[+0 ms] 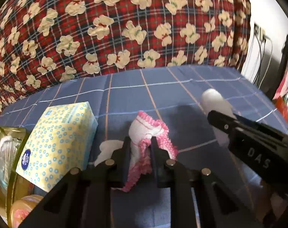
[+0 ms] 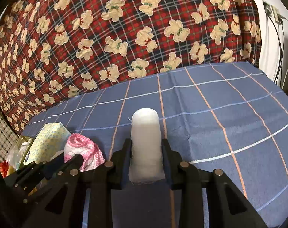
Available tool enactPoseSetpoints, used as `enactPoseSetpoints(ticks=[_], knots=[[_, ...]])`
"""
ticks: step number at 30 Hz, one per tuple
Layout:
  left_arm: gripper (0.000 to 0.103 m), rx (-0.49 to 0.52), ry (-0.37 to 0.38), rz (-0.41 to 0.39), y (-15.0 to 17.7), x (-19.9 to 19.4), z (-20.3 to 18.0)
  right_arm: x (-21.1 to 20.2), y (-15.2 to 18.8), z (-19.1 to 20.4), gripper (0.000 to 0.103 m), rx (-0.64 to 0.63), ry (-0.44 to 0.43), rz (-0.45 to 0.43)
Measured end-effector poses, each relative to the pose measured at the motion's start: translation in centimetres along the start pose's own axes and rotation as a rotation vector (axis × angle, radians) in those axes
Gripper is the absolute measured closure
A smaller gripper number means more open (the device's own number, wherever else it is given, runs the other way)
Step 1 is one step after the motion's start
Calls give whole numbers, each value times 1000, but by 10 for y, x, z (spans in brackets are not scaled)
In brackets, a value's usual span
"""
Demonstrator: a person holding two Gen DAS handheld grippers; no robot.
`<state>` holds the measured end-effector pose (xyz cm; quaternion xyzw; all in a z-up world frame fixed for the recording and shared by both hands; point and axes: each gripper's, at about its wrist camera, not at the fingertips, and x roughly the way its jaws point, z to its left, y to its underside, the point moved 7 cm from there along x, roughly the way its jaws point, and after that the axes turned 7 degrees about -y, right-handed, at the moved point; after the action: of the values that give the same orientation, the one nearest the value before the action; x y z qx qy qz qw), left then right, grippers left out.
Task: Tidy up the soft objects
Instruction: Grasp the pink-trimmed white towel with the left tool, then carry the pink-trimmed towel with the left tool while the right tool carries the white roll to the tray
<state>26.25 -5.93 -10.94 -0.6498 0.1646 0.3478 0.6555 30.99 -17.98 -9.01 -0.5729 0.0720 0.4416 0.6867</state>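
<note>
My left gripper [image 1: 140,142] is shut on a white cloth with a pink crocheted edge [image 1: 144,129], held just above the blue checked bed cover [image 1: 163,87]. The same cloth [image 2: 83,148] shows at the left of the right wrist view, with the left gripper [image 2: 75,160] on it. My right gripper [image 2: 145,144] is shut on a white gauze roll [image 2: 145,133] that sticks out forward between the fingers. In the left wrist view the roll [image 1: 214,100] and the right gripper [image 1: 218,119] are at the right.
A yellow tissue pack with blue dots [image 1: 56,140] lies left of the cloth, also visible in the right wrist view [image 2: 47,142]. A gold-rimmed container [image 1: 12,152] with loose items sits at far left. A red plaid teddy-bear cushion [image 1: 124,22] stands behind. Cables [image 2: 280,43] hang at right.
</note>
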Motion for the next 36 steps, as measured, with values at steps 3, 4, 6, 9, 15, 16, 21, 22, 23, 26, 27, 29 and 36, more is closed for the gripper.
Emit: enactPoseSetpoints(ticks=[3, 4, 6, 9, 15, 16, 21, 22, 23, 26, 27, 29, 36], knots=[[86, -12, 16, -14, 0, -5, 1, -3, -1, 3, 70, -11, -6, -16], [86, -18, 17, -29, 0, -8, 2, -4, -1, 3, 70, -11, -8, -17], [86, -22, 11, -60, -2, -15, 4, -6, -2, 3, 70, -6, -11, -27], [86, -26, 22, -78, -3, -19, 5, -9, -1, 3, 70, -3, -22, -38], [86, -96, 32, -124, -4, -29, 19, -15, -1, 4, 70, -6, -21, -64], [86, -103, 27, -133, -4, -30, 21, -16, -2, 5, 70, -9, -18, -70], [86, -106, 9, -169, -6, -37, 25, -25, -3, 17, 70, -80, 7, -114], [86, -104, 6, -175, -5, -39, 25, -27, -3, 19, 70, -93, 12, -120], [86, -106, 0, -185, -5, -41, 27, -29, -2, 23, 70, -113, 12, -130], [86, -118, -8, -195, -5, -43, 33, -35, -2, 29, 70, -137, 9, -152], [86, -125, -10, -197, -5, -43, 36, -36, -2, 29, 70, -138, 9, -156], [86, -130, -11, -205, -4, -45, 37, -38, -2, 27, 70, -130, 13, -163], [86, -135, -16, -257, -2, -58, 44, -49, 0, 31, 70, -134, 17, -206]])
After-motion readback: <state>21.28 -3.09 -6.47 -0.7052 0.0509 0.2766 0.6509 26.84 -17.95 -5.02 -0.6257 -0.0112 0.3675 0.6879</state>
